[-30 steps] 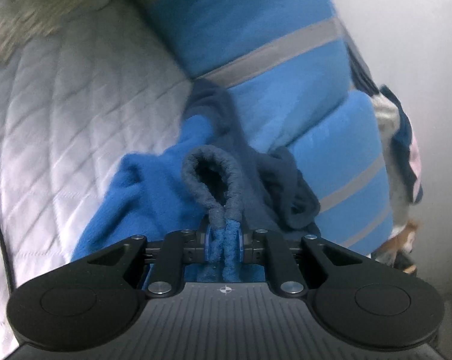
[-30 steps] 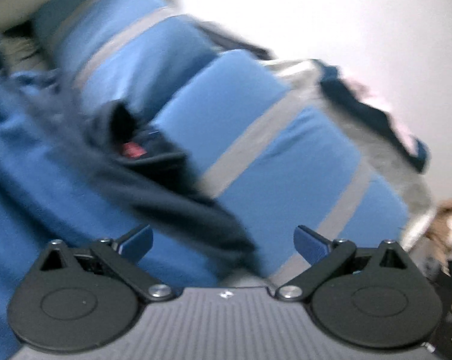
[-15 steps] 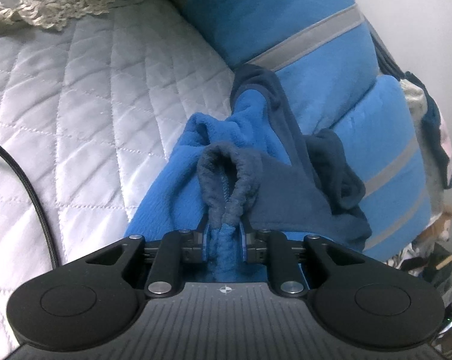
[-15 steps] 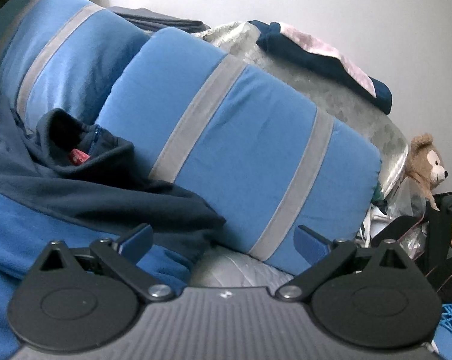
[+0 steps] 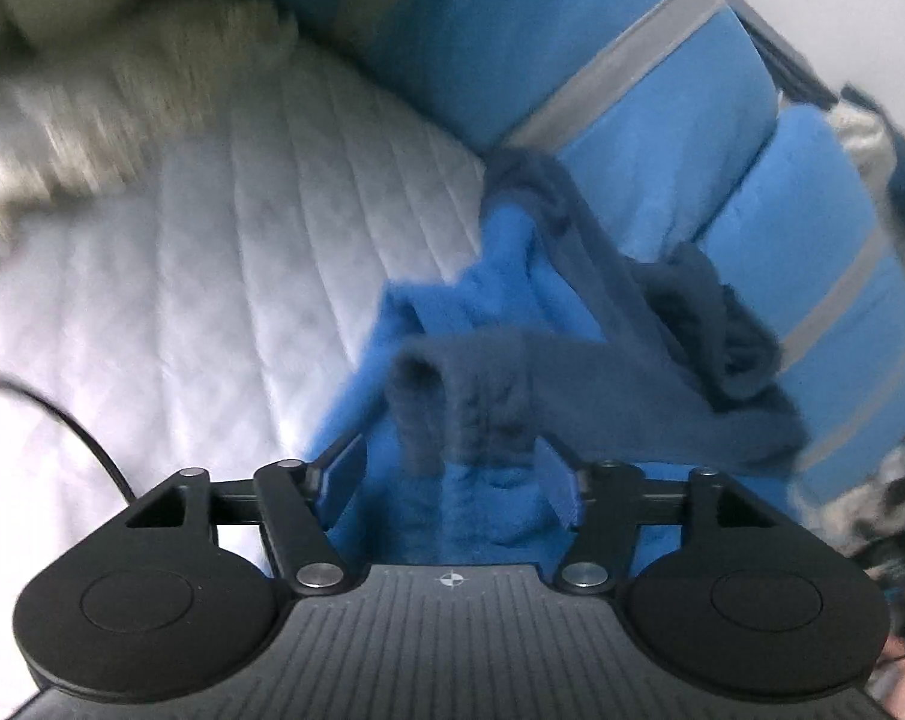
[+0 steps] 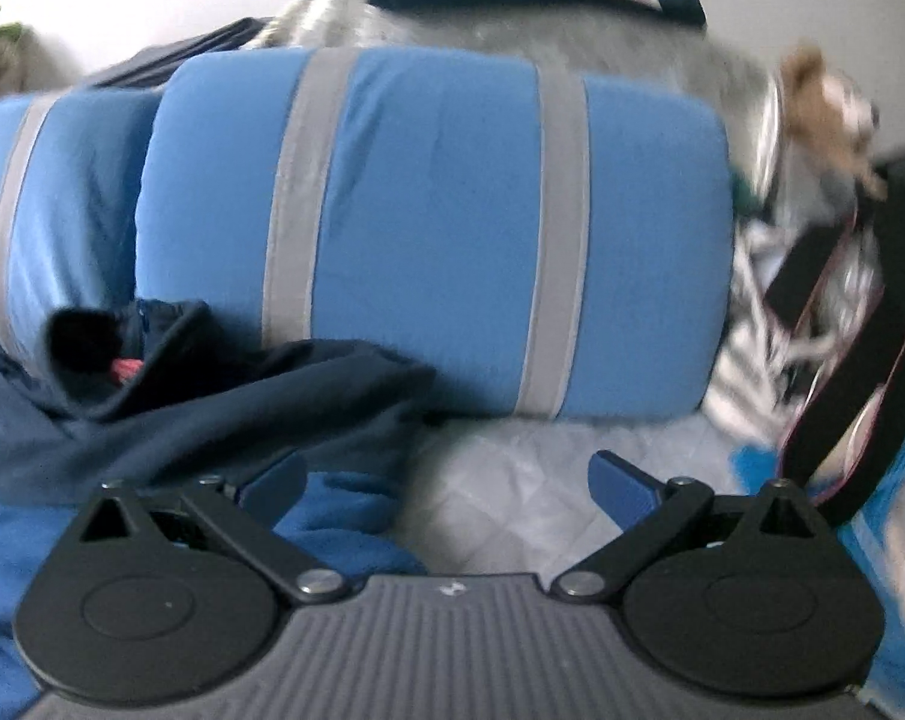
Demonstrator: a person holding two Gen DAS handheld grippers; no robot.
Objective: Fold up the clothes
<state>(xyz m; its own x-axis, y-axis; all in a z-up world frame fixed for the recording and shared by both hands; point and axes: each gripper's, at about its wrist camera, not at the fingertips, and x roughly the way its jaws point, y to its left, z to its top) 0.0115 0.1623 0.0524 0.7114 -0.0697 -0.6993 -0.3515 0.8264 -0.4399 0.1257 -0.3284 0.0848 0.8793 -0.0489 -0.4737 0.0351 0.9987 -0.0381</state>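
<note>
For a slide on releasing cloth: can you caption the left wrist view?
Left gripper, jaws just opened, letting go of the fleece cuff on the quilt beside striped pillows.

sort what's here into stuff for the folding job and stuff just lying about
For the job: blue fleece top, left gripper, right gripper.

Lying about: striped pillows, quilted cover, teddy bear, black cable.

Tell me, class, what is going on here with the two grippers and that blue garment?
A person is folding a blue fleece garment on a quilted bed. The left gripper has just been opening; the dark cuff sits loosely between its fingers. The right gripper hangs open, holding nothing, facing a striped blue pillow.
</note>
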